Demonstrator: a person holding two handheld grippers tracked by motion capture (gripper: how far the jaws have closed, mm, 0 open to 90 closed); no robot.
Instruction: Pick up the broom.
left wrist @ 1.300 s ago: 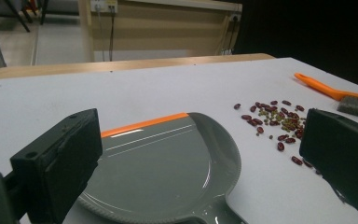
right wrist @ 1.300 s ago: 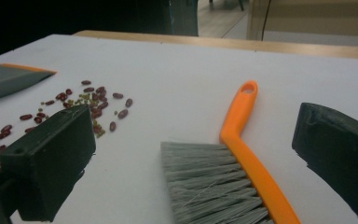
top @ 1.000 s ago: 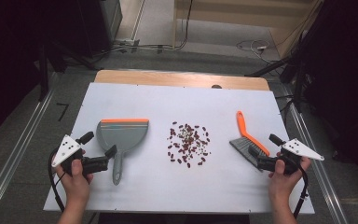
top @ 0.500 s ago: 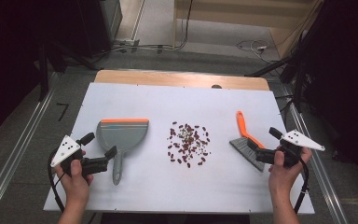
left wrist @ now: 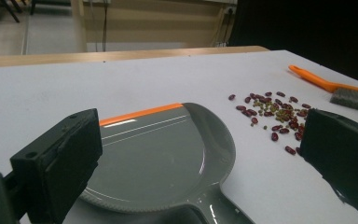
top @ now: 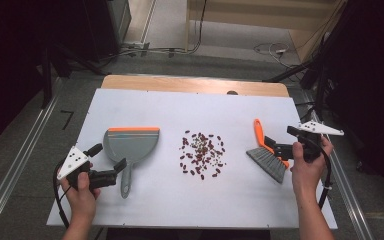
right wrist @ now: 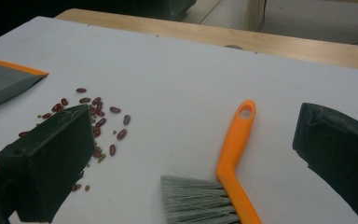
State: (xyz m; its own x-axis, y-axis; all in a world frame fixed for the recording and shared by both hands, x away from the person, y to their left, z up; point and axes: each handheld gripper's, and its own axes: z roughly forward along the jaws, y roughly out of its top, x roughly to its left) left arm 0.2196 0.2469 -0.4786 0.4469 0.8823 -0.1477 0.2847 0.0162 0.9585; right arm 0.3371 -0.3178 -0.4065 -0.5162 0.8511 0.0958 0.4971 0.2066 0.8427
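High view: I held the left gripper [top: 121, 166] at the near left of the white tabletop [top: 195, 107], its jaws spread wide and gripping nothing. The grey dustpan [top: 131, 146] lay flat just ahead of it, its orange-edged lip pointing away from me and its handle [top: 126, 181] running back toward the near edge; the handle lay beside the jaw tips, and I could not tell whether they touched it. In the left gripper view the dustpan's bowl [left wrist: 163, 158] sat between the two jaws and beyond them, with the handle's root [left wrist: 214, 210] low in the gap.

I held the right gripper [top: 271, 148] at the near right, jaws likewise apart and empty. The brush [top: 266, 155] lay just in front, orange handle pointing away, grey bristles nearest me. In the right gripper view the brush handle [right wrist: 235, 144] ran up through the gap between the jaws, apart from both, with the bristles [right wrist: 196, 200] at the lower edge.

The scattered red beans [top: 201, 154] lay mid-tabletop, between dustpan and brush and apart from each.
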